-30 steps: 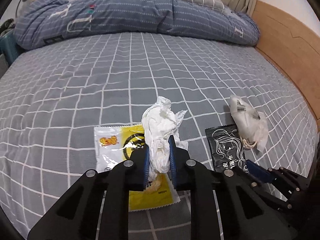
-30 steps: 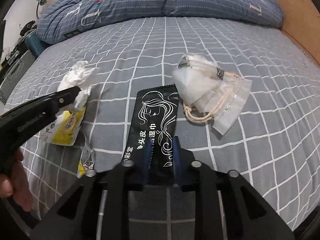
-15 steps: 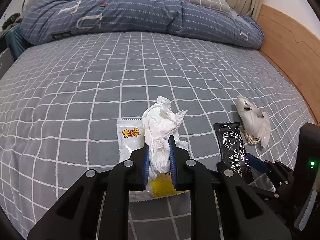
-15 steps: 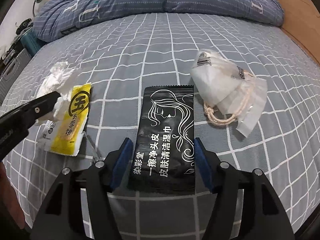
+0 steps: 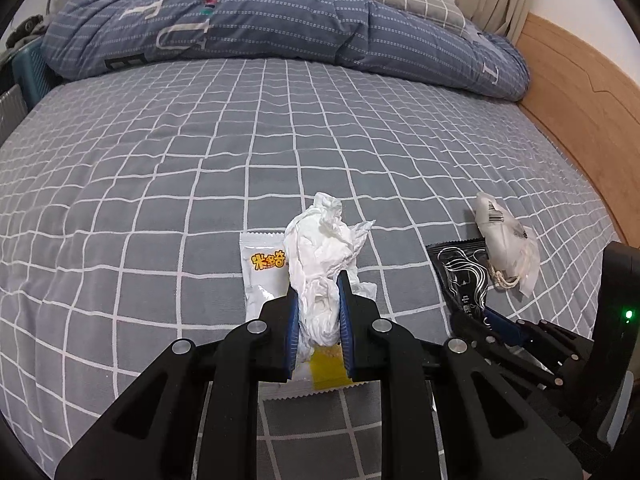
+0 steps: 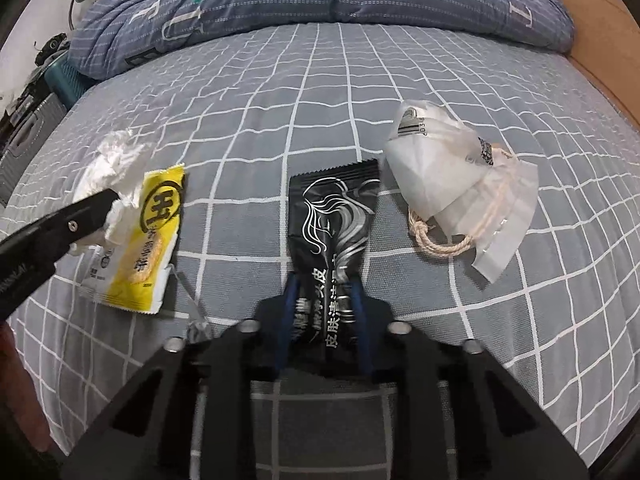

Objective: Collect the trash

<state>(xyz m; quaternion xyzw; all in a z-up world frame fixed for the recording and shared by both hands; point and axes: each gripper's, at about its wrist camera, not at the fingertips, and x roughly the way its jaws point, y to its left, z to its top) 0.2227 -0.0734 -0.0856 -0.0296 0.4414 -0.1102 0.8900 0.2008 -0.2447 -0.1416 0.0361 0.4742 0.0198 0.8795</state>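
Our left tool [image 5: 319,312] clamps the crumpled tissue [image 5: 324,248] over the yellow wrapper [image 6: 150,240]; our right tool [image 6: 322,308] is closing around the buckling black sachet [image 6: 334,220], so we squeeze squarely before lifting off the bed [image 5: 160,168].

- Black wipe packet [image 6: 334,236]: white Chinese characters, "皮肤清洁" among them.
- Yellow snack wrapper [image 6: 154,236], at its nine o'clock: orange "米多奇" on the white end.
- Blue duvet [image 5: 256,20]: large pale letters "T", "U".

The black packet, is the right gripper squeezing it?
Touching. In the right wrist view the closing right gripper has both blue pads against the black packet, which buckles between them.
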